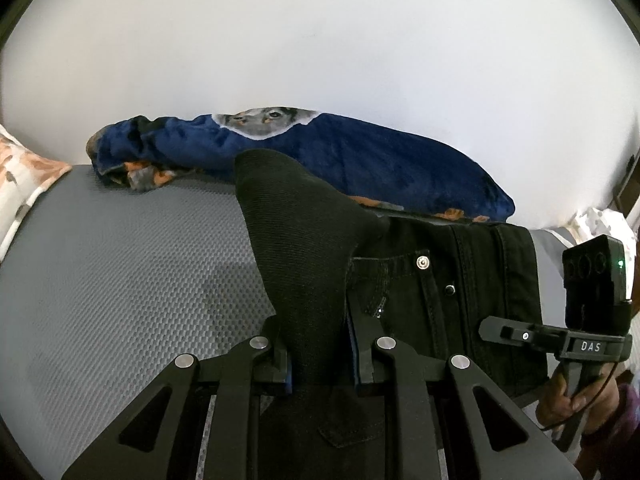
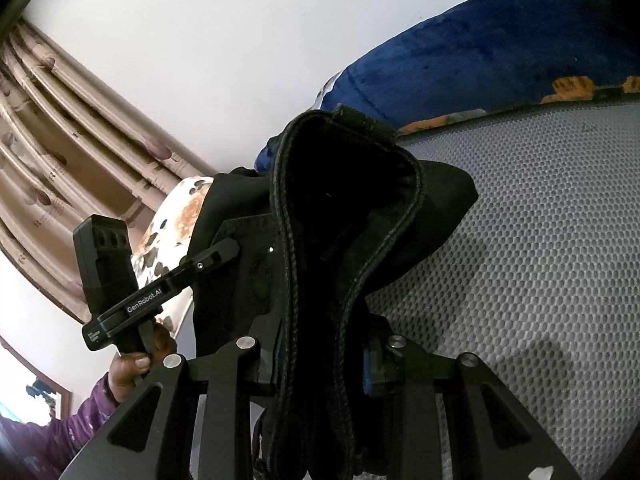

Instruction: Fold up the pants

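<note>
Black pants (image 1: 440,280) lie on a grey bed (image 1: 120,280), both edges lifted: the left tongs (image 1: 320,356) pinch one bunch of cloth, the right tongs (image 2: 320,364) another. Mid-fold, the next move likely calls for carrying both edges across together.

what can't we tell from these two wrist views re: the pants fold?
- Left wrist view: the left gripper is clamped on black pants; the bunched cloth hides the fold state beneath.
- Same view: pants' lower part is cut off by the bottom edge.
- Right wrist view: the right gripper grips a seamed edge; which part of the pants is unclear.
- Both views: the blue blanket is partly hidden by the pants.
</note>
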Demonstrator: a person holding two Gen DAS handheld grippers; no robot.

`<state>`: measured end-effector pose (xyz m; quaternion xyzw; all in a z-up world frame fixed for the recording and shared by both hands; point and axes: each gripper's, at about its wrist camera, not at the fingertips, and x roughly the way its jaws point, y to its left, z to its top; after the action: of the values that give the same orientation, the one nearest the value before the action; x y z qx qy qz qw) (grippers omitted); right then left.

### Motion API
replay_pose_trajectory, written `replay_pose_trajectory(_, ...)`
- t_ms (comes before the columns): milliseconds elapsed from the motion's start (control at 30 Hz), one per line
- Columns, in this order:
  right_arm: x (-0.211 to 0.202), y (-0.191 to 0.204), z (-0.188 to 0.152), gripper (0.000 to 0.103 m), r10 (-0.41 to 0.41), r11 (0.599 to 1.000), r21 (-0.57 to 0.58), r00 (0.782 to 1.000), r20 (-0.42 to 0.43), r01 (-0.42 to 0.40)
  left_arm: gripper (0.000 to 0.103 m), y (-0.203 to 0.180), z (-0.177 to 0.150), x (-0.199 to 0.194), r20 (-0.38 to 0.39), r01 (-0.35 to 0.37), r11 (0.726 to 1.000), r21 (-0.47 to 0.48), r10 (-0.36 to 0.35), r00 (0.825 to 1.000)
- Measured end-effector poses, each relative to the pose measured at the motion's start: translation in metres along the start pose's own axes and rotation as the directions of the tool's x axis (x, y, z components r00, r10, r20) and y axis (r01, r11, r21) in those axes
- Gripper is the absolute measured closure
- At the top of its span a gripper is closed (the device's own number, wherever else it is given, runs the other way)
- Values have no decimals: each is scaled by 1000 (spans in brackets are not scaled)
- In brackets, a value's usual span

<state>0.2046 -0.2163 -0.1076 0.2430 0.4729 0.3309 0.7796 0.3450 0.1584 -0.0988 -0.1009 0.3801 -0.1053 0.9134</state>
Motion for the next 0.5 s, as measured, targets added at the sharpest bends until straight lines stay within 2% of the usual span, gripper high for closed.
replay_pose_trajectory(500,1,-6,0,77,-10,1000,24,1000,-1,10,83,4,6,19,-22,-5,1000,3,5,1000)
